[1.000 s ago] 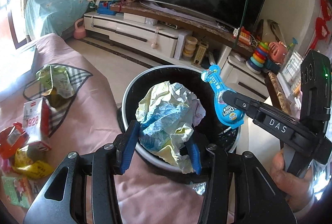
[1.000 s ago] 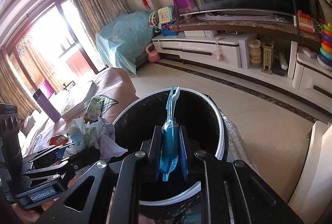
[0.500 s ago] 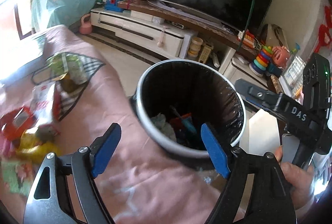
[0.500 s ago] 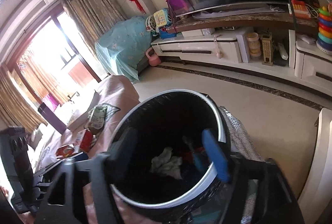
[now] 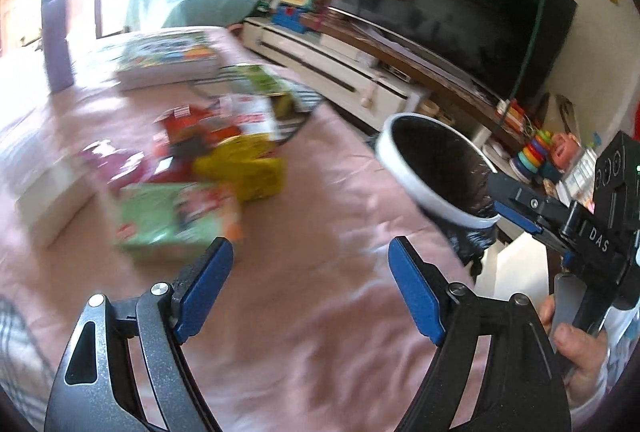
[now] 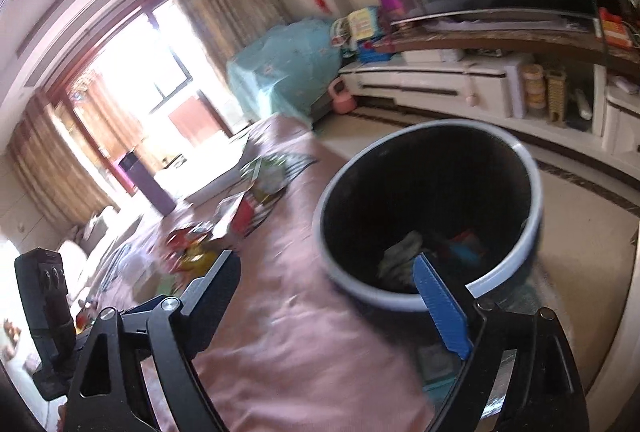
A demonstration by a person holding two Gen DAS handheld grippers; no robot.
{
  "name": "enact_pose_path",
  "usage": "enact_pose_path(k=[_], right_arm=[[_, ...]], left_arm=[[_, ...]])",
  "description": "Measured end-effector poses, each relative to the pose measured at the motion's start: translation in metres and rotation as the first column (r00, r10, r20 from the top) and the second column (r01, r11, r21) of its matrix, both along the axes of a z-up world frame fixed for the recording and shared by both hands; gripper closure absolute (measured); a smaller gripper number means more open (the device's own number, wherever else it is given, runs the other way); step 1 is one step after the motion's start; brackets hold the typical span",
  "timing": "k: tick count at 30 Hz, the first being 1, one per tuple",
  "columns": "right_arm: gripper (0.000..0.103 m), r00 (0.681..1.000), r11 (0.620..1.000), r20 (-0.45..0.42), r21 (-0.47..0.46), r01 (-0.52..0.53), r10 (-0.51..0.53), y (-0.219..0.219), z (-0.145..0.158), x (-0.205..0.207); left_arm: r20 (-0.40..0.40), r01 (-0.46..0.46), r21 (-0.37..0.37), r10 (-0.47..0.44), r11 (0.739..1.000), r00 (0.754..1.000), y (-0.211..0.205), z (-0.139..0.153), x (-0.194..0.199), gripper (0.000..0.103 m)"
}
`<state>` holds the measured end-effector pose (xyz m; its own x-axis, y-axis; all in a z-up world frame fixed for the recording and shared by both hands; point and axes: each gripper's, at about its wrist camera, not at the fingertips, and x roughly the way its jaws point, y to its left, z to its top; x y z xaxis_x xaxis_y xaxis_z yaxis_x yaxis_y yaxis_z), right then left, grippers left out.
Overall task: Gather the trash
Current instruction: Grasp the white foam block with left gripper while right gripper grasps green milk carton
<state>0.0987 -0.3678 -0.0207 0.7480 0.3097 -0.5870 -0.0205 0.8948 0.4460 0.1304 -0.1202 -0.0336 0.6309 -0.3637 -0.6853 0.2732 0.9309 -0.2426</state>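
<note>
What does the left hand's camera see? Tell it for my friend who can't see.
An open, empty claw points at a pink cloth with blurry snack wrappers piled on it. A black bin with a white rim stands to the right, near the other claw.

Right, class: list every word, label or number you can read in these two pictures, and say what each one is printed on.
"DAS": white letters on the black right tongs, seen from the left wrist.
Wrappers and boxes on the pink cloth: print too blurred to read.
Right wrist view: nothing readable.
</note>
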Motion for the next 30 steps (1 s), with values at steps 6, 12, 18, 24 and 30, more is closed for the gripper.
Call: enact_pose_path(k=[6, 12, 18, 24, 30], right_arm=[[0.014, 0.995, 0.995, -0.028, -0.004, -0.101, 0.101, 0.050, -0.007, 0.000], [0.014, 0.982, 0.982, -0.041, -0.025, -0.185, 0.184, 0.094, -0.010, -0.003], [0.014, 0.964, 0.963, -0.054, -0.045, -0.264, 0.262, 0.128, -0.016, -0.001], [0.014, 0.929, 0.928, -0.067, -0.058, -0.368, 0.364, 0.152, -0.021, 0.012], [0.014, 0.883, 0.879, -0.093, -0.094, -0.468, 0.460, 0.176, -0.026, 0.036]], left_arm=[[-0.001, -0.105, -0.011, 0.105, 0.994, 0.994, 0.061, -0.005, -0.016, 0.021], [-0.025, -0.192, -0.023, 0.191, 0.981, 0.981, 0.109, -0.015, -0.027, 0.021], [-0.024, -0.219, 0.003, 0.219, 0.976, 0.975, 0.136, -0.016, -0.027, 0.021], [-0.012, -0.180, 0.096, 0.182, 0.979, 0.983, 0.159, -0.016, -0.009, 0.021], [-0.017, -0.174, 0.157, 0.179, 0.972, 0.984, 0.179, -0.024, 0.025, 0.019]])
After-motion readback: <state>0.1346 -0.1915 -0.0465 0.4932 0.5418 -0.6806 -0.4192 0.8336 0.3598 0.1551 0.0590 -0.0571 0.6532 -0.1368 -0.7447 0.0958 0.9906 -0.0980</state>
